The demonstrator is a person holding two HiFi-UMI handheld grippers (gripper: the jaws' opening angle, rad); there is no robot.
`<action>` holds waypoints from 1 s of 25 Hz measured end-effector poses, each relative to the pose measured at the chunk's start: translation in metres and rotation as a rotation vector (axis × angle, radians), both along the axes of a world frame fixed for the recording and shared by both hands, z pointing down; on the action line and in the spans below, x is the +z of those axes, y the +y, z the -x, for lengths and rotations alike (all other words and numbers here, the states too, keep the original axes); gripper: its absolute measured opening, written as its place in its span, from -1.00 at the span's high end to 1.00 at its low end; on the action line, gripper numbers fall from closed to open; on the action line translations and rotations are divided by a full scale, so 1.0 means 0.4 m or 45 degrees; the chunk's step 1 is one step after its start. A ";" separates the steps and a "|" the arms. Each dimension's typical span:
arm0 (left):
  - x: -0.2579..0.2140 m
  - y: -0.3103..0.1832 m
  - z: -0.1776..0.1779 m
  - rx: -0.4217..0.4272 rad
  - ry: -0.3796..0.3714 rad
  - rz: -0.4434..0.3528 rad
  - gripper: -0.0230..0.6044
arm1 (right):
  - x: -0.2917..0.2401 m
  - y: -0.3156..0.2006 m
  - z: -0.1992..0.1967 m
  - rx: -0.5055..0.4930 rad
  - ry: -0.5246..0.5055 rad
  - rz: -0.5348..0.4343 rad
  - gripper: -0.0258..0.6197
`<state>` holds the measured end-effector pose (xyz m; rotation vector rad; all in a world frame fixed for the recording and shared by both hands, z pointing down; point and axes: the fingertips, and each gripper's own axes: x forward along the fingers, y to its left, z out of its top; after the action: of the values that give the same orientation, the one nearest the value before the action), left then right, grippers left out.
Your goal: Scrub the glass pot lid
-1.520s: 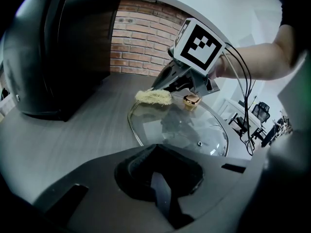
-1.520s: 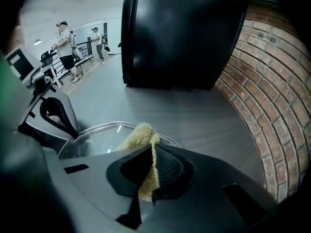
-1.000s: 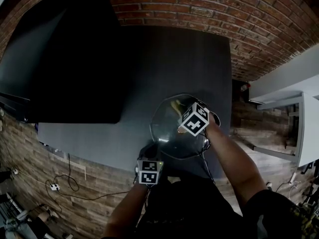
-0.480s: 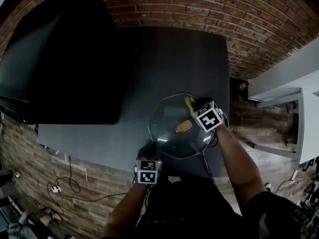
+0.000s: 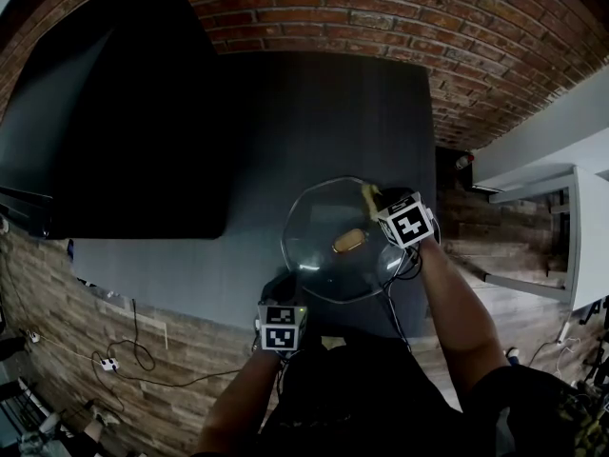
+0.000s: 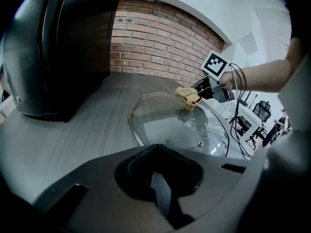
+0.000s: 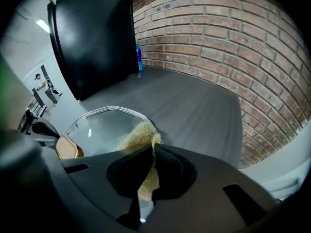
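Note:
The glass pot lid [image 5: 324,255] with a gold knob [image 5: 348,242] lies near the front edge of the dark table [image 5: 314,112]. My left gripper [image 5: 285,291] meets the lid's near rim, and its jaws look shut on that rim [image 6: 138,140]. My right gripper [image 5: 378,208] is shut on a yellow sponge [image 5: 369,196], which presses on the lid's far right edge. In the right gripper view the sponge [image 7: 141,137] sticks out between the jaws onto the glass [image 7: 102,125], with the knob [image 7: 67,148] at the left. From the left gripper view the sponge [image 6: 183,91] sits just behind the knob [image 6: 193,99].
A big black appliance [image 5: 114,112] fills the table's left side. Beside it, near the brick wall [image 5: 400,17], stands a blue bottle [image 7: 139,57]. The table's right edge [image 5: 433,141] drops to a wooden floor. Cables [image 5: 124,355] lie on the floor at the front left.
My right gripper slid the sponge from over the lid's middle out to its far right rim, uncovering the gold knob. The left gripper and the lid stayed put.

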<state>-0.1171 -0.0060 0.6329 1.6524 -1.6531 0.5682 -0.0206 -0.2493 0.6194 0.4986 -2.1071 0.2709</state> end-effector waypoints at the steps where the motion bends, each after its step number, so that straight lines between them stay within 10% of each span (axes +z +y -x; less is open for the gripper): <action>1: 0.000 0.000 0.000 -0.001 0.000 0.001 0.82 | -0.001 0.001 0.001 0.002 -0.003 0.002 0.84; 14: 0.002 -0.002 -0.001 -0.024 0.024 0.023 0.82 | -0.037 0.008 0.029 -0.061 -0.046 -0.068 0.84; 25: -0.001 0.001 0.002 -0.056 0.018 0.036 0.82 | -0.197 0.202 0.268 -0.588 -0.246 -0.173 0.84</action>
<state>-0.1180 -0.0055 0.6325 1.5925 -1.6598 0.5546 -0.1278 -0.1685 0.5405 0.0537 -2.3683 -0.0952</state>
